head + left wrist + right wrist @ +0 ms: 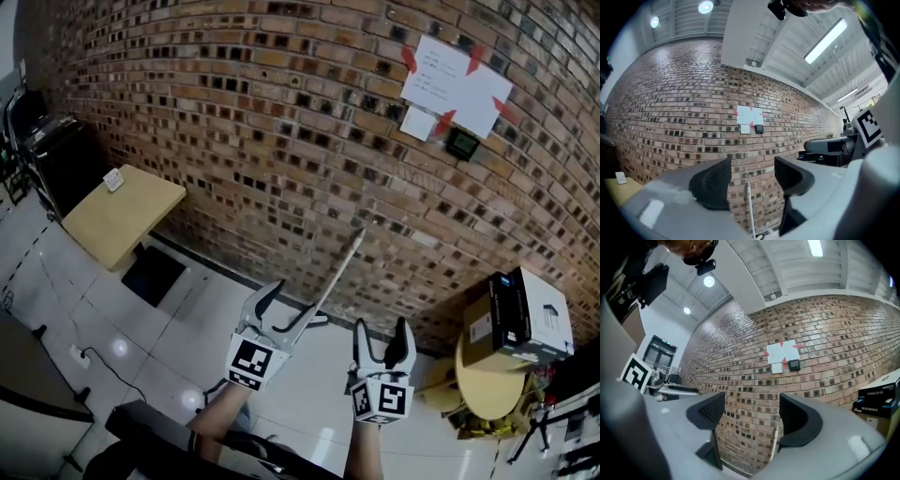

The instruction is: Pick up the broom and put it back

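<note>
Shows thin pale broom (342, 267) leaning on brick wall (281, 122), box (520, 319) near wall; holds left gripper (289, 314) and right gripper (382, 336) agape, empty.

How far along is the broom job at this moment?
The broom leans on the brick wall. Nothing is in hand: the left gripper and right gripper both stand open and empty. Whether it awaits pickup or is already back, the pictures can't say.

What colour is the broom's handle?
The handle is whitish; the head view shows it best.
</note>
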A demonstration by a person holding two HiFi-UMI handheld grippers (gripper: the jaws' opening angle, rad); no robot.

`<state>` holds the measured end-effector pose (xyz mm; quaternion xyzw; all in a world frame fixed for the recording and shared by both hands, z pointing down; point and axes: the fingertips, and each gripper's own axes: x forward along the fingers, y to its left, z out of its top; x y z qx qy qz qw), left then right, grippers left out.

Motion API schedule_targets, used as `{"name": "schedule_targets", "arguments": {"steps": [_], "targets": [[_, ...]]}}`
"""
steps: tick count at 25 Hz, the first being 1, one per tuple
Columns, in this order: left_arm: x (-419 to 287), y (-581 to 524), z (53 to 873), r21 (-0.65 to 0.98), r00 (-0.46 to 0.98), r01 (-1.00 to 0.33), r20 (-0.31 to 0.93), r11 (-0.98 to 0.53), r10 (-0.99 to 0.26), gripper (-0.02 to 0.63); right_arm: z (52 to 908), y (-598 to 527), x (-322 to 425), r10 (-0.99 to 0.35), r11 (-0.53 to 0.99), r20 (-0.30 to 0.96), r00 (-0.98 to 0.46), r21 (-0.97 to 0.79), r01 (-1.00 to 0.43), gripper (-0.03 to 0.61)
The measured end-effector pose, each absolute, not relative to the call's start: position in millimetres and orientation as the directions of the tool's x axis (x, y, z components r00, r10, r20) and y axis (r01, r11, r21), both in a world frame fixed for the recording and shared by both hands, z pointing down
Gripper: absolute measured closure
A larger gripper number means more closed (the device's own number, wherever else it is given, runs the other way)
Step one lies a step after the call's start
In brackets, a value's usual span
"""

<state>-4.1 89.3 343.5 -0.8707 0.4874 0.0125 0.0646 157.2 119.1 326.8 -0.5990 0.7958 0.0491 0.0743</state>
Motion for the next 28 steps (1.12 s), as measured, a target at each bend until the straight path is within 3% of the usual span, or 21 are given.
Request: {"name": "schedule_targets", "arguments": {"steps": [6, 13, 18, 24, 28], "targets": [[13.8, 136.9, 323.6, -0.112, 0.53, -0.847, -0.101, -0.52, -0.842, 0.325, 312.0, 164.7, 186.2, -0.95, 0.245, -0.195, -0.243, 0.018, -0.969, 0.221], [-13.7, 160.9, 307.7, -0.144, 0.508, -0.858, -0.113, -0.492, -0.854, 0.308, 338.2, 184.6, 197.1, -0.985, 0.121, -0.124, -0.122, 0.02, -0.992, 0.219], [-45.9, 166.6, 307.5, -0.125, 0.505, -0.862, -0.136, -0.49, -0.853, 0.293, 336.3, 186.7, 171.0, -0.991, 0.08, -0.112, -0.079, -0.005, -0.997, 0.221], [-69.7, 171.1, 307.0, -0.088, 0.5, -0.866, -0.156, -0.492, -0.852, 0.293, 330.6, 181.3, 119.9, -0.989, 0.121, -0.082, -0.124, 0.04, -0.992, 0.232], [-81.5, 173.5, 326.1, -0.071, 0.508, -0.861, -0.115, -0.503, -0.853, 0.293, 338.6, 178.9, 103.8, -0.99, 0.132, -0.052, -0.133, 0.033, -0.991, 0.233]]}}
